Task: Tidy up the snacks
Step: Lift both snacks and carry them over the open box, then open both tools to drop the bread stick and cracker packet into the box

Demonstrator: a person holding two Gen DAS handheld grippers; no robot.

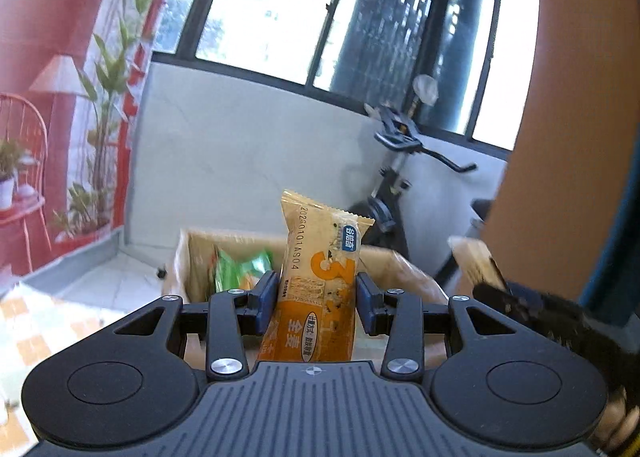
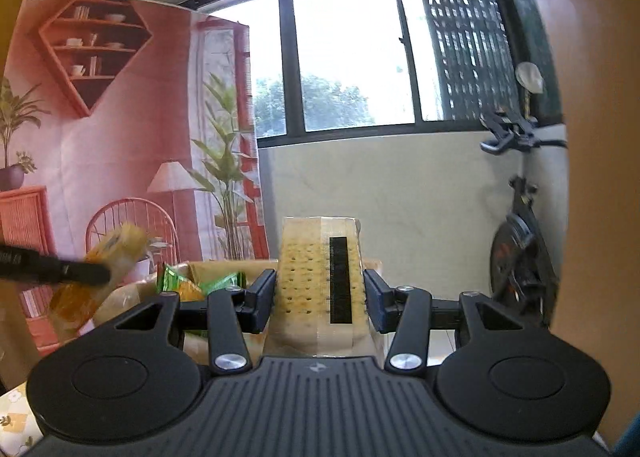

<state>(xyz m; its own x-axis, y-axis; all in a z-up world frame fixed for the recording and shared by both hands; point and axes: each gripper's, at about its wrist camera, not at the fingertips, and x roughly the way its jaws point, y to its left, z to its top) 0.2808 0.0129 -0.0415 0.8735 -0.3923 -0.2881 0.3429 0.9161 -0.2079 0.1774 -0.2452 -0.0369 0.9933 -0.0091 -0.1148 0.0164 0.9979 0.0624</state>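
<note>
An orange bar (image 1: 320,289) is clamped upright in the left gripper (image 1: 316,297), and a cracker pack (image 2: 320,289) in the right gripper (image 2: 319,297). Both are held just short of the box (image 1: 236,245), above its near rim. Each should be carried over the opening and lowered before being released, beside the green packets (image 1: 240,269) inside.

Two grippers: the left gripper (image 1: 316,297) and the right gripper (image 2: 320,297), each with two blue-padded fingers (image 1: 266,299) (image 2: 262,297). One orange wholemeal snack bar (image 1: 320,281), upright between the left fingers. One clear-wrapped pack of crackers (image 2: 308,289) with a black strip, upright between the right fingers. One open cardboard box (image 1: 240,243). At least two green snack packets (image 1: 240,271) inside the box; the exact number cannot be told. One exercise bike (image 2: 520,249). One printed backdrop (image 2: 120,117).
</note>
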